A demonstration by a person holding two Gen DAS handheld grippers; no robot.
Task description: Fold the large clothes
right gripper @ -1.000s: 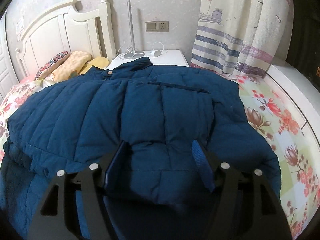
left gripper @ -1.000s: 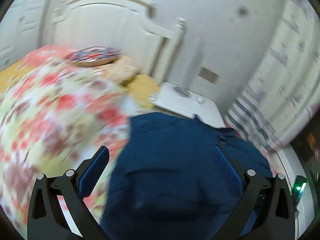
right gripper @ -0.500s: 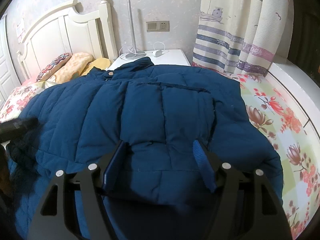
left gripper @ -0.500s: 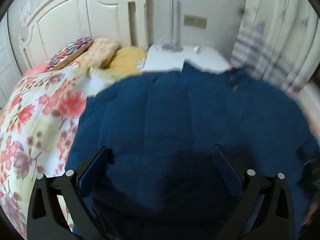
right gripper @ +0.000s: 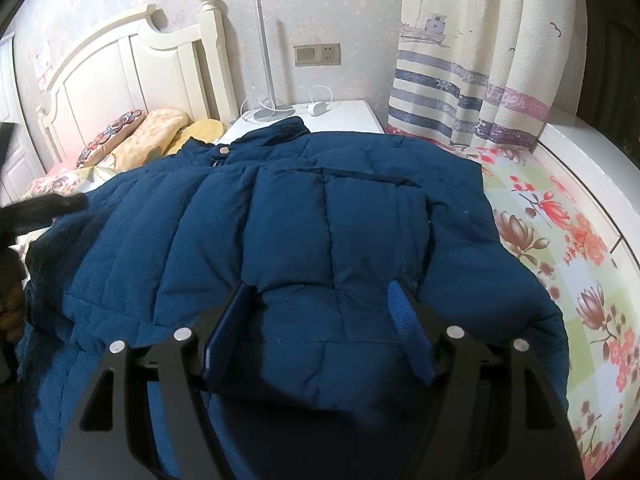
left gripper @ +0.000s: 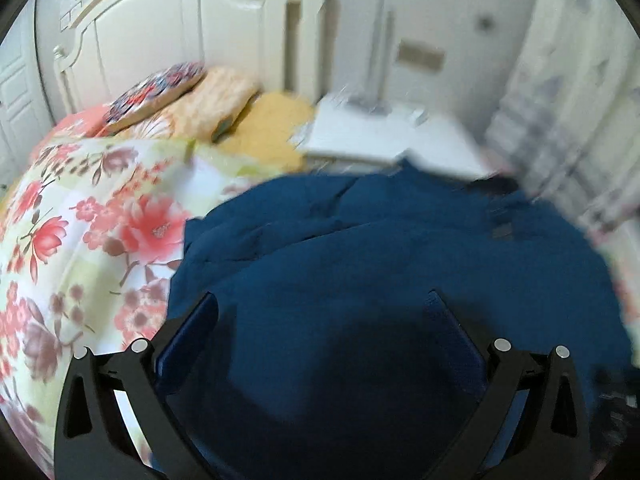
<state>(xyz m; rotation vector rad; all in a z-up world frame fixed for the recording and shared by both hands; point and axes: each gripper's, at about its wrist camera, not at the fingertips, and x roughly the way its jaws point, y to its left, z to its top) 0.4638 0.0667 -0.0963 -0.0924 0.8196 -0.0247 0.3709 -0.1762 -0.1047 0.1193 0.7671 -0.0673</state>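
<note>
Right gripper (right gripper: 320,300): blue pads spread wide, a puffed fold of the navy quilted jacket (right gripper: 304,216) sits between them. The pads look level with the fabric, but I can't tell if they touch it; nothing is pinched.

Left gripper (left gripper: 322,306): jaws also wide apart, over the jacket (left gripper: 392,264). The cloth between the fingers is in shadow, no grip visible. Left view is motion-blurred, so fine contact can't be judged.

Jacket position: spread across the bed, collar (right gripper: 280,130) toward the nightstand (right gripper: 352,114), front side up with a snap (right gripper: 222,151) near the collar and a pocket flap (right gripper: 360,176) on the chest. A sleeve drapes down on the right side, onto the floral bedspread (right gripper: 560,240). In the left view the jacket's left edge is bunched in folds against the bedspread (left gripper: 92,232).

At the left edge of the right view there's a dark shape (right gripper: 36,210) over the jacket's edge, too blurred to identify.

Surroundings: pillows (right gripper: 132,136) stacked at the white headboard (right gripper: 132,56), a lamp pole (right gripper: 266,56) and a white cable (right gripper: 320,98) on the nightstand, a wall outlet (right gripper: 318,55) above it, and a striped curtain (right gripper: 480,60) to the right.
</note>
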